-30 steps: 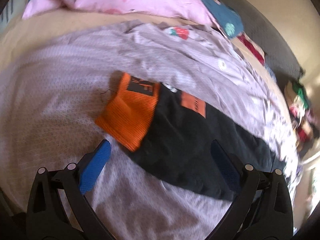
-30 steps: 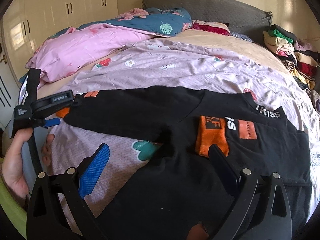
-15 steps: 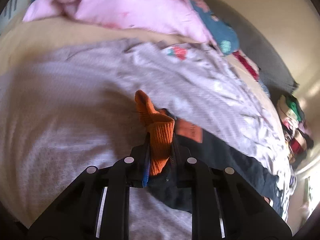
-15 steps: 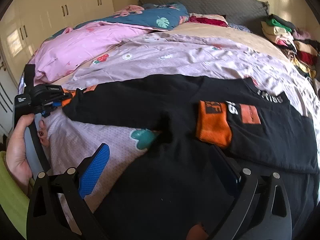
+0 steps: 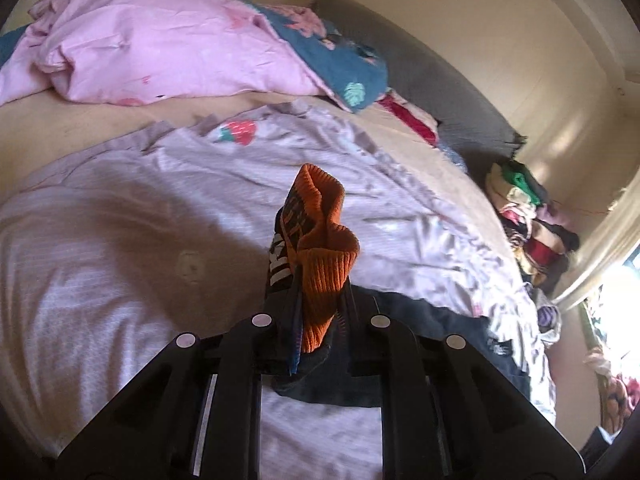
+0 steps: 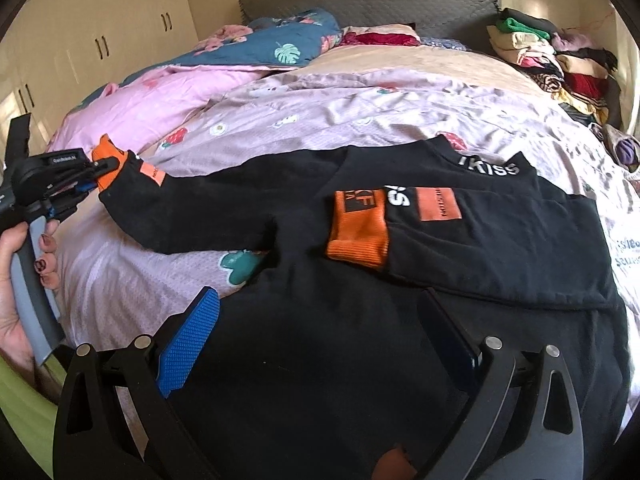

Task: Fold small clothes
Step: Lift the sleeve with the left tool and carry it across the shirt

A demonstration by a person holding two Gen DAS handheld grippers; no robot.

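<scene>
A black sweatshirt [image 6: 304, 344] with orange cuffs lies spread on a lilac printed sheet [image 6: 320, 120]. Its right sleeve is folded across the chest, orange cuff [image 6: 358, 236] in the middle. My left gripper [image 5: 316, 312] is shut on the other orange cuff [image 5: 324, 264] and holds it lifted off the sheet, the black sleeve [image 5: 432, 328] trailing behind. The right wrist view shows this gripper [image 6: 94, 178] at the far left, held by a hand [image 6: 16, 280], with the sleeve [image 6: 192, 204] stretched out from it. My right gripper [image 6: 320, 340] hovers open over the sweatshirt's lower body, nothing between its blue pads [image 6: 188, 340].
A pink duvet [image 5: 160, 52] and a blue leaf-print blanket [image 6: 280, 44] are bunched at the head of the bed by the grey headboard [image 6: 380, 0]. A stack of folded clothes [image 6: 560, 56] sits at the far right. Cream wardrobes [image 6: 100, 40] stand to the left.
My left gripper went from open around the flat cuff to shut on it and lifted it off the sheet. The right gripper shifted sideways over the sweatshirt, still open.
</scene>
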